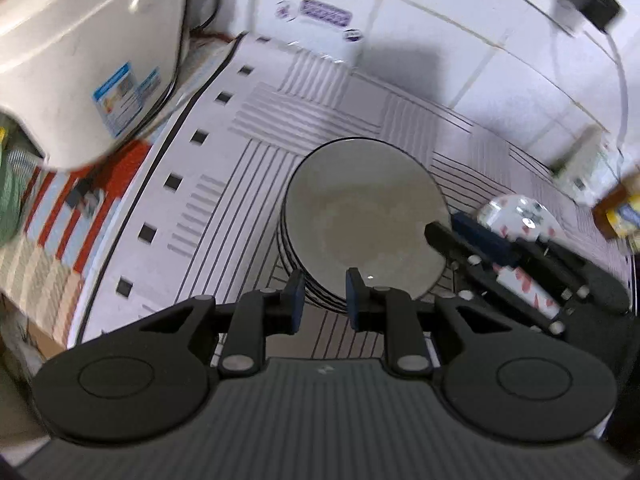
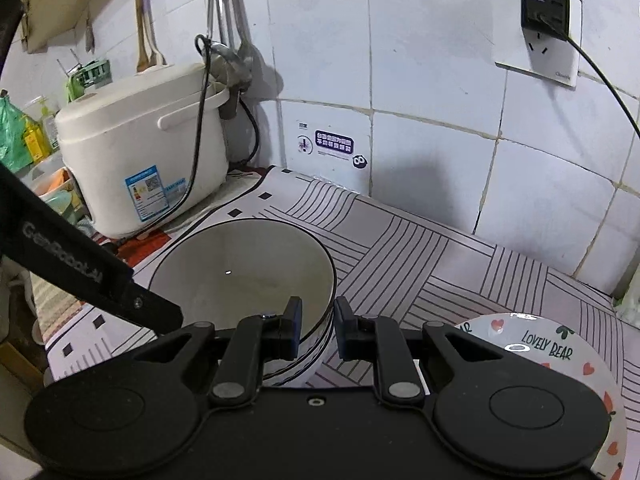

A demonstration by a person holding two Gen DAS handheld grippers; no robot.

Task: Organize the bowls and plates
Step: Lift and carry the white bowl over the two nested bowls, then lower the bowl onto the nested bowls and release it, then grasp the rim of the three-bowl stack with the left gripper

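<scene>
A stack of grey-white bowls with black rims (image 1: 360, 216) stands on the striped cloth. My left gripper (image 1: 323, 296) is shut on the stack's near rim, with one pad outside the wall and the other inside. In the right wrist view the same bowls (image 2: 240, 272) sit just ahead. My right gripper (image 2: 318, 328) is shut on their right rim, left finger inside and right finger outside. The left wrist view shows the right gripper (image 1: 446, 226) reaching in from the right. A white plate with red hearts and "LOVELY BEAR" lettering (image 2: 560, 344) lies to the right.
A white rice cooker (image 2: 140, 152) with a black cord stands at the back left. The tiled wall (image 2: 420, 80) rises behind the counter, with a socket and plug (image 2: 544, 16). Bottles and a green bag (image 2: 16, 136) crowd the far left. Striped cloth (image 2: 420, 260) shows between the bowls and the wall.
</scene>
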